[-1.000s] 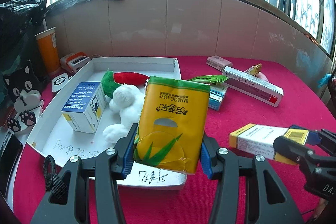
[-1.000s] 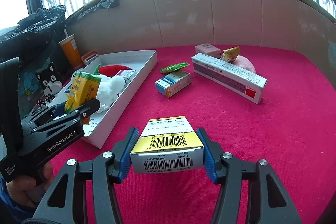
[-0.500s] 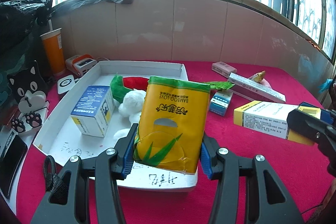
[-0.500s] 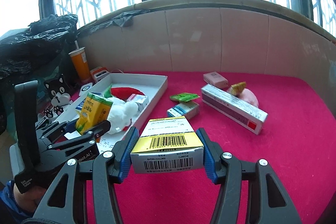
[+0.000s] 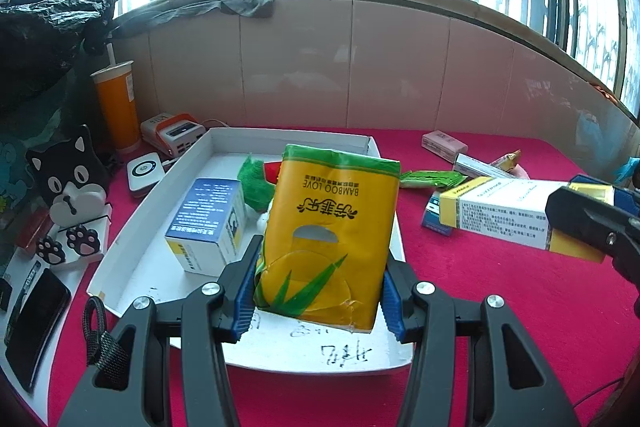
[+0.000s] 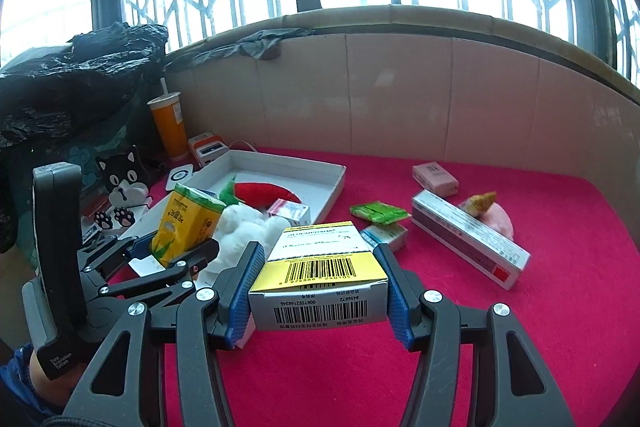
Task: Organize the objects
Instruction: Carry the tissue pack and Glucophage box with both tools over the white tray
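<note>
My left gripper (image 5: pixel 318 291) is shut on a yellow and green tissue pack (image 5: pixel 332 235) and holds it above the near end of the white tray (image 5: pixel 160 199). The pack also shows in the right wrist view (image 6: pixel 188 223). My right gripper (image 6: pixel 318 287) is shut on a yellow and white medicine box (image 6: pixel 320 275), held above the red cloth to the right of the tray; the box shows in the left wrist view (image 5: pixel 512 215). In the tray lie a blue and white box (image 5: pixel 208 223), a white plush (image 6: pixel 248 227) and a red and green plush chili (image 6: pixel 260 191).
On the red cloth (image 6: pixel 520 327) to the right lie a long white box (image 6: pixel 468 243), a pink box (image 6: pixel 434 179), a green sachet (image 6: pixel 380 213), a small blue box (image 6: pixel 386 237) and a pink item (image 6: pixel 498 221). Left of the tray stand an orange cup (image 5: pixel 116 103), a cat figure (image 5: pixel 72 179) and a phone (image 5: pixel 36 319).
Both grippers have risen with their loads. The right gripper with the medicine box has moved left, closer to the tray. The view now looks more steeply down on the table.
</note>
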Motion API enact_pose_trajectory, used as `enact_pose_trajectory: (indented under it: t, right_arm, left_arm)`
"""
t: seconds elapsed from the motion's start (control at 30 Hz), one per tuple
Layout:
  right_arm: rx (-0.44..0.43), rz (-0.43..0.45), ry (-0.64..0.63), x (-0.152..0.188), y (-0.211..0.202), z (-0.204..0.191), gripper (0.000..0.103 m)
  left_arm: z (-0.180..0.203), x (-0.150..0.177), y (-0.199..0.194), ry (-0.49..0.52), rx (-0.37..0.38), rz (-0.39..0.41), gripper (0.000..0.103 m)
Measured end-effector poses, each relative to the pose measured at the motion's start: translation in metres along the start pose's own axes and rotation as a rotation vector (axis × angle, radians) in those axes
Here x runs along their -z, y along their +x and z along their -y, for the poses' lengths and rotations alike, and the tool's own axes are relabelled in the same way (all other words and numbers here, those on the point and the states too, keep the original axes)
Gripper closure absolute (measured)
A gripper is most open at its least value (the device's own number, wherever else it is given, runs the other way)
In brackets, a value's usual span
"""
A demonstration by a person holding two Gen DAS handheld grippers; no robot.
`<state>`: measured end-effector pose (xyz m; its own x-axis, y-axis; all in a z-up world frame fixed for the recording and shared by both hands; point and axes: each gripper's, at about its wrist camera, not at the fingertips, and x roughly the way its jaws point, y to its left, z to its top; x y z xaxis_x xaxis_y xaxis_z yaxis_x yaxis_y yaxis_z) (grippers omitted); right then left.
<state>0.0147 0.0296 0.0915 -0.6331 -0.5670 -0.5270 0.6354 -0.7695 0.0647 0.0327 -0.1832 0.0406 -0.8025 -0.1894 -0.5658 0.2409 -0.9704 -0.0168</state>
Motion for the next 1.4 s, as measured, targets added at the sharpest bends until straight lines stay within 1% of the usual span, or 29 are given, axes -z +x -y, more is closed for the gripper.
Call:
enact_pose_trajectory:
  t: [0.37, 0.53, 0.67, 0.83, 1.1, 1.4]
  right_arm:
    - [-0.016, 0.011, -0.051, -0.017, 0.012, -0.025, 0.042]
    - [-0.027, 0.008, -0.061, -0.024, 0.023, -0.035, 0.042]
    - [-0.034, 0.006, -0.055, -0.029, 0.031, -0.04, 0.042]
    - [-0.037, 0.005, -0.046, -0.035, 0.04, -0.044, 0.042]
    - [-0.034, 0.003, -0.059, -0.042, 0.055, -0.054, 0.042]
    - [-0.038, -0.008, -0.048, -0.05, 0.071, -0.057, 0.042]
  left_arm:
    - [-0.016, -0.008, 0.004, 0.007, 0.017, -0.015, 0.052]
    - [-0.027, -0.018, 0.007, 0.018, 0.008, -0.015, 0.052]
    - [-0.037, -0.028, 0.01, 0.033, -0.014, -0.01, 0.052]
    - [-0.049, -0.038, 0.018, 0.048, -0.023, -0.023, 0.052]
    - [-0.06, -0.048, 0.032, 0.094, -0.052, -0.042, 0.052]
    - [-0.067, -0.053, 0.042, 0.112, -0.072, -0.051, 0.052]
